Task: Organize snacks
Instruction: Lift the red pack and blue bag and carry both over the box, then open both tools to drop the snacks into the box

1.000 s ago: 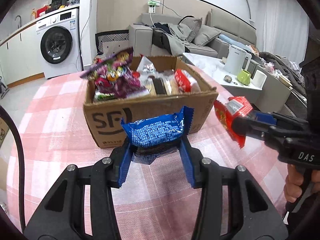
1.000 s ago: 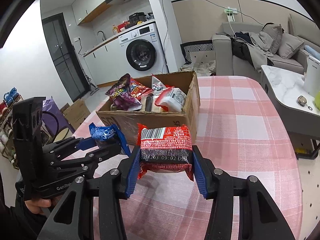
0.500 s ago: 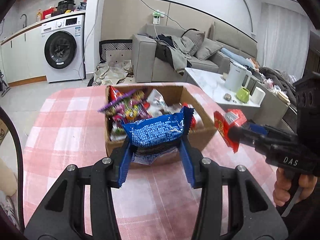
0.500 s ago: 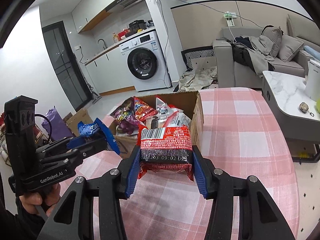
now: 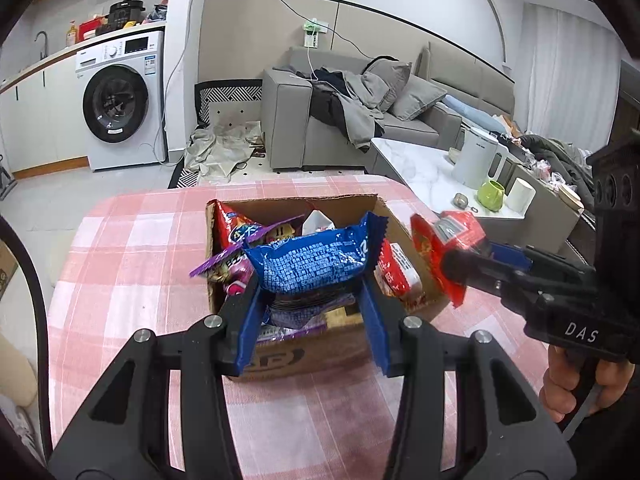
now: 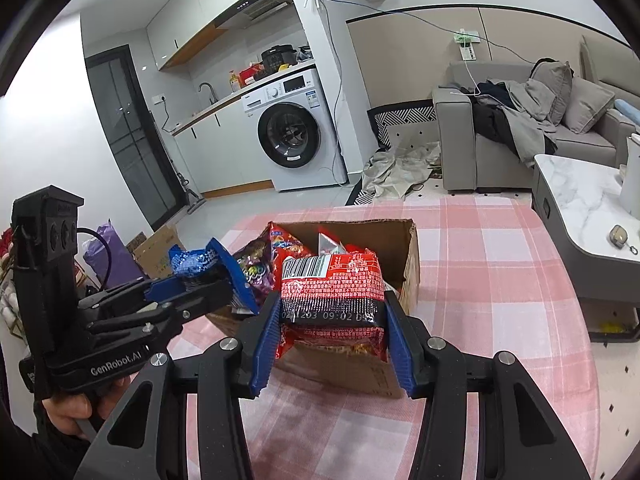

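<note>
The left gripper (image 5: 312, 316) is clenched on a blue snack packet (image 5: 316, 260), its blue pads pressing the packet's lower half from both sides, so the packet hangs in the air above the near part of an open cardboard box (image 5: 332, 348). The right gripper (image 6: 332, 340) is likewise clamped on a red and black snack packet (image 6: 332, 292), barcode uppermost, held over the near wall of the same box (image 6: 412, 256). The box stands on a table covered with a pink checked cloth (image 5: 132, 280), toward the table's far edge, and is already stuffed with snacks: a purple candy bag (image 5: 224, 264) pokes over its left wall, a red packet (image 5: 224, 220) leans in the far left corner, and a red and white packet (image 5: 396, 268) lies along the right wall. In the left wrist view the right gripper (image 5: 452, 256) reaches in from the right edge with its red packet just beside the box's right wall, a hand (image 5: 576, 384) gripping its handle. Beyond the table stand a washing machine (image 5: 120, 104) and a grey sofa (image 5: 360, 120).
</note>
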A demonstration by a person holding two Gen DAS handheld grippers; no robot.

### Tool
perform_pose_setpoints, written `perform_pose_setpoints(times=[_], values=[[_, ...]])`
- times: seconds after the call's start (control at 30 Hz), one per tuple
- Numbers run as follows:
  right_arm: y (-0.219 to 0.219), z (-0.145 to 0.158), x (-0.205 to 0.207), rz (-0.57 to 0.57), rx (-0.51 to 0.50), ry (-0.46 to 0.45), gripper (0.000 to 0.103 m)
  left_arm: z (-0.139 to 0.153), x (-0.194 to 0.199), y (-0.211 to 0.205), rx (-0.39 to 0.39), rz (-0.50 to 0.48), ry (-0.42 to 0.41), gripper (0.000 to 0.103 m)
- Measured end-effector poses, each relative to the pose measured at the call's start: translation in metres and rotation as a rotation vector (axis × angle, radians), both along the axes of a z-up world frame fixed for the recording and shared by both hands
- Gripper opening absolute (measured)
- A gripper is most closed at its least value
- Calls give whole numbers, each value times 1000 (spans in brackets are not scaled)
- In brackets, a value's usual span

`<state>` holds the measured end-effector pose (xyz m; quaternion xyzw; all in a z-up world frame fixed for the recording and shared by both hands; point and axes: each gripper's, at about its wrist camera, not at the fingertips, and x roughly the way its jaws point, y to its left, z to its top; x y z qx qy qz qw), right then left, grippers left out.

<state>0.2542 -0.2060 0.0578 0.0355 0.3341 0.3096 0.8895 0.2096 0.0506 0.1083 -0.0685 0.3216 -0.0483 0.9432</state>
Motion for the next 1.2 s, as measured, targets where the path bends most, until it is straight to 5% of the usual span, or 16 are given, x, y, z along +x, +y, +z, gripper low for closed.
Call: perform_pose_setpoints(times=[0.6, 1.2], values=[[25, -11, 53, -21, -9, 44, 50, -39, 59, -5, -13, -43, 84, 42], [46, -30, 83, -10, -54, 61, 50, -78, 69, 7, -26, -51, 137, 44]])
